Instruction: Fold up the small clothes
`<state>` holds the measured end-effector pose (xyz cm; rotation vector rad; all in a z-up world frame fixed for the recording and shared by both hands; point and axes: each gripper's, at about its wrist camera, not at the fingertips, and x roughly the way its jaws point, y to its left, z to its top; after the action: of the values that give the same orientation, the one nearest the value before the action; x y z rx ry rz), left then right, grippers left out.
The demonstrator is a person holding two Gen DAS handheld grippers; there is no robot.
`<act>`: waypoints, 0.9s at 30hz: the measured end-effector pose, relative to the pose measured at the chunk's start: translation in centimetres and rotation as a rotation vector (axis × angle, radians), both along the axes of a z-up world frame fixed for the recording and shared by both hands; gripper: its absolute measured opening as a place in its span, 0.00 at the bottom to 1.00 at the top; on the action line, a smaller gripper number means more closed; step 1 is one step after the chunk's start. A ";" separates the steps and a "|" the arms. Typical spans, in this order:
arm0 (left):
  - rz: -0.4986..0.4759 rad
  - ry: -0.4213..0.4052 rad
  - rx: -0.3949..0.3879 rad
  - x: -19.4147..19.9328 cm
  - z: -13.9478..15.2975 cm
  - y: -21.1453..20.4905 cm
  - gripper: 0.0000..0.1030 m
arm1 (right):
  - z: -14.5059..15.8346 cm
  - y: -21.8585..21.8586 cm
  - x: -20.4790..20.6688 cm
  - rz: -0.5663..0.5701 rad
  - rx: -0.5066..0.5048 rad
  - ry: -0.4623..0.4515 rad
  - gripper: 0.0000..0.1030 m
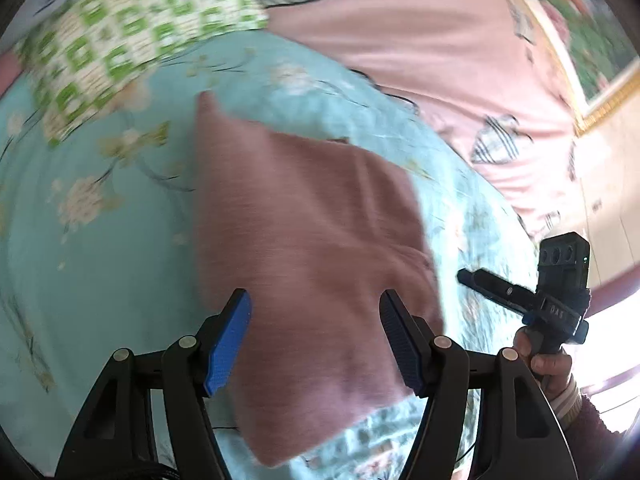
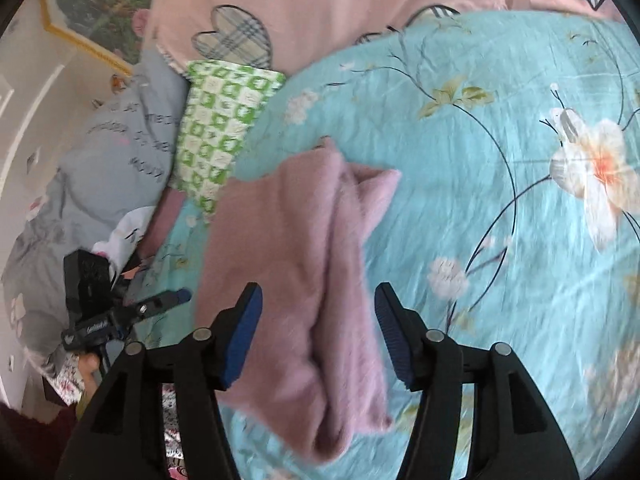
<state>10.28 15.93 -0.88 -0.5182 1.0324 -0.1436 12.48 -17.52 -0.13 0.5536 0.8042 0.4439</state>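
Observation:
A small mauve-pink knit garment (image 1: 312, 240) lies folded on the light blue floral bedsheet (image 1: 100, 240). In the right wrist view the garment (image 2: 296, 264) shows a lengthwise fold and a pointed corner at its far right. My left gripper (image 1: 314, 340) is open and empty, its blue-padded fingers (image 1: 228, 344) hovering over the garment's near end. My right gripper (image 2: 318, 332) is open and empty too, straddling the garment's near end. Each gripper shows in the other's view: the right one (image 1: 520, 296) at the right, the left one (image 2: 132, 312) at the left.
A green-and-white checked pillow (image 2: 216, 128) lies at the sheet's far edge. A pink quilt (image 1: 420, 40) with plaid patches lies behind. A grey printed bundle (image 2: 112, 160) sits to the left. A framed picture (image 1: 592, 32) hangs on the wall.

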 end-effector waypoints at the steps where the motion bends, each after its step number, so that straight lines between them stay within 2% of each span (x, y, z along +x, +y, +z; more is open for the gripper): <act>1: -0.025 0.000 0.010 0.5 0.3 -0.9 0.65 | 0.1 0.4 -0.6 0.008 0.005 -0.003 0.52; 6: -0.157 0.068 0.031 4.7 0.3 -5.8 0.66 | -0.9 2.5 -2.9 0.047 -0.004 0.015 0.50; 10: -0.260 0.121 0.127 9.4 -0.1 -10.6 0.66 | -2.4 3.7 -3.6 0.063 -0.058 0.039 0.48; 13: -0.313 0.163 0.193 12.5 -0.8 -13.5 0.67 | -3.3 3.8 -3.8 0.063 -0.061 0.049 0.40; 14: -0.324 0.180 0.232 13.7 -1.2 -14.6 0.67 | -3.6 3.7 -3.8 0.064 -0.055 0.049 0.32; 16: -0.344 0.206 0.285 15.5 -2.2 -15.8 0.66 | -4.1 3.6 -3.8 0.068 -0.045 0.056 0.23; 18: -0.347 0.243 0.378 17.0 -3.7 -16.6 0.51 | -4.7 3.3 -3.8 0.073 -0.036 0.062 0.18; 19: -0.345 0.264 0.412 17.6 -4.6 -16.7 0.35 | -4.9 3.2 -3.8 0.075 -0.030 0.063 0.12; 20: -0.341 0.274 0.416 17.7 -5.1 -16.6 0.26 | -5.1 3.0 -3.8 0.074 -0.022 0.065 0.11; 22: -0.328 0.268 0.399 17.8 -5.4 -16.0 0.14 | -5.6 2.5 -3.9 0.070 -0.003 0.070 0.09; 25: -0.295 0.216 0.345 17.5 -3.6 -14.8 0.09 | -5.0 1.7 -4.3 0.078 0.029 0.044 0.08; 27: -0.272 0.185 0.318 17.8 -2.5 -14.3 0.09 | -3.6 0.5 -4.9 0.078 0.094 -0.011 0.07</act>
<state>28.03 1.60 -3.37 -0.1016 1.2777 -0.1699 7.56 -17.03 -3.75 0.6083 0.7997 0.5584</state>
